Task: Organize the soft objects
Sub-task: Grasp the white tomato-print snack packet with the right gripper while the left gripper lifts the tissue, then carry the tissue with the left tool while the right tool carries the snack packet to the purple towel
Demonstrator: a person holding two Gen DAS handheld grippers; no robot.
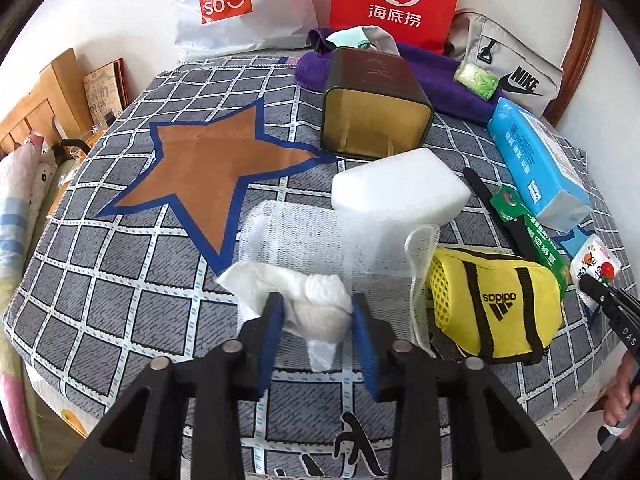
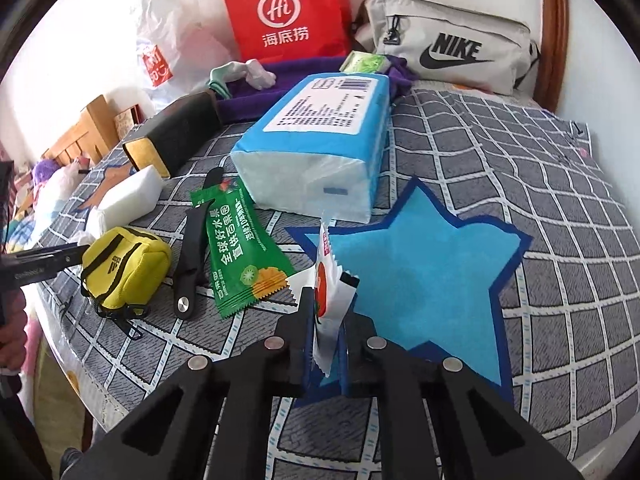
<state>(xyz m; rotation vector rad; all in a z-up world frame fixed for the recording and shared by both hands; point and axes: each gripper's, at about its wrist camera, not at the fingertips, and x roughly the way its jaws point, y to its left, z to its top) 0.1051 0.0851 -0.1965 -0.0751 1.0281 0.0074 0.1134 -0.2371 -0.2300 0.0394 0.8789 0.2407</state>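
Between the blue pads of the left hand-held gripper point(image 1: 318, 316) sits a crumpled white tissue wad point(image 1: 316, 308), pinched across its bunched middle just above the checked cloth point(image 1: 120, 280); it looks feather-light and wholly limp, so a grip on the thick knot should serve better than one on the loose flaps, which would likely slip or tear; its folds are creased, one corner splaying left and a tail hanging below the pads. Beyond it lie a white net sleeve point(image 1: 296, 236) and a white foam block point(image 1: 400, 188), both apparently soft and easily crushed; the yellow pouch point(image 1: 496, 304) rests just to the right. The right hand-held gripper point(image 2: 326, 344) is clamped on a thin white sachet point(image 2: 330, 296) held edge-on and upright over the blue star point(image 2: 432, 276); it seems light, slick and floppy. Near it the green snack packet point(image 2: 240, 252) lies flat beside a black strap point(image 2: 192, 248), and the blue tissue pack point(image 2: 320, 140) stands behind, bulky yet yielding.
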